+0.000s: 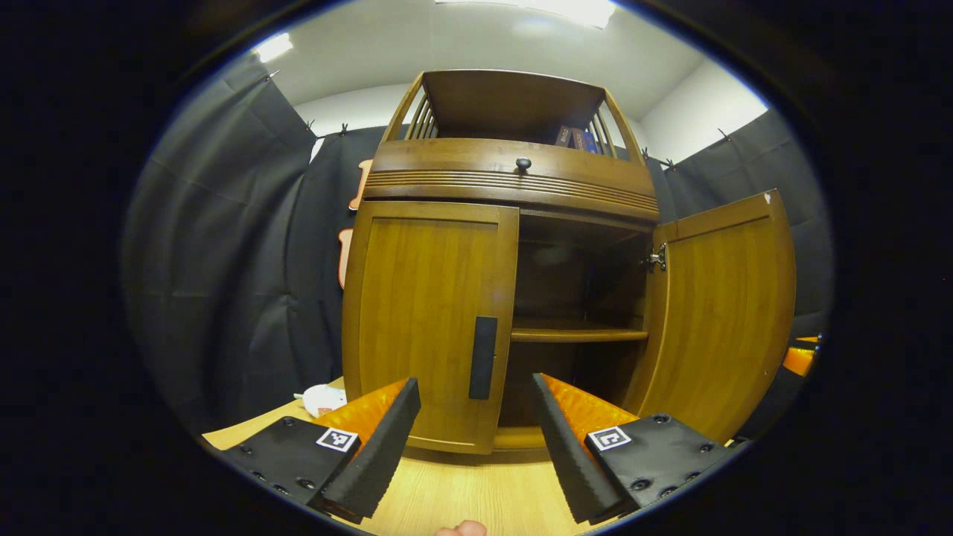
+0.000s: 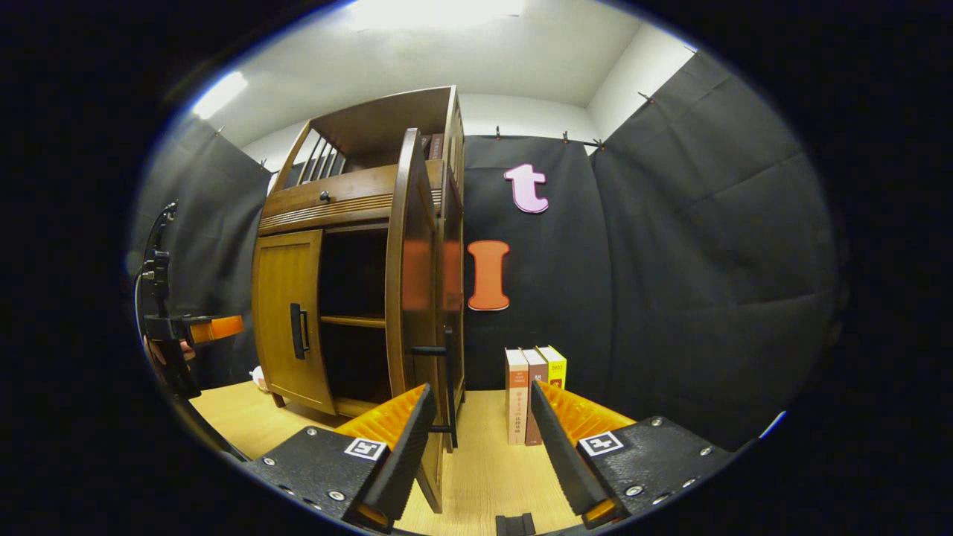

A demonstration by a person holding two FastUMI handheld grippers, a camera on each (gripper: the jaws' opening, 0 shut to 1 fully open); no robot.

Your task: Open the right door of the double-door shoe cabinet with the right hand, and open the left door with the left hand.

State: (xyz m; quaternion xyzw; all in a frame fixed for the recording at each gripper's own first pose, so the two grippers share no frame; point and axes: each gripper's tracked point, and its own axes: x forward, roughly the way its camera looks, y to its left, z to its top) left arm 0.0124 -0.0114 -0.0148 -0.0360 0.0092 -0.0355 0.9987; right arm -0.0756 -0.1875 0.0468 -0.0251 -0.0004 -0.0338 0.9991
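Brown wooden double-door shoe cabinet (image 1: 514, 260): right door (image 1: 722, 313) swung open, left door (image 1: 428, 320) shut. Left gripper (image 1: 476, 439) is held spread before the black bar handle (image 1: 483, 357), to be closed on next; right gripper (image 2: 476, 447) likewise spread, empty.

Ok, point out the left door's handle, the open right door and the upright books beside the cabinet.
left door's handle (image 1: 483, 357): left gripper view, middle of the dark vertical bar.
open right door (image 1: 726, 313): left gripper view, centre of its inner panel.
upright books (image 2: 533, 394): right gripper view, spine of the middle book.
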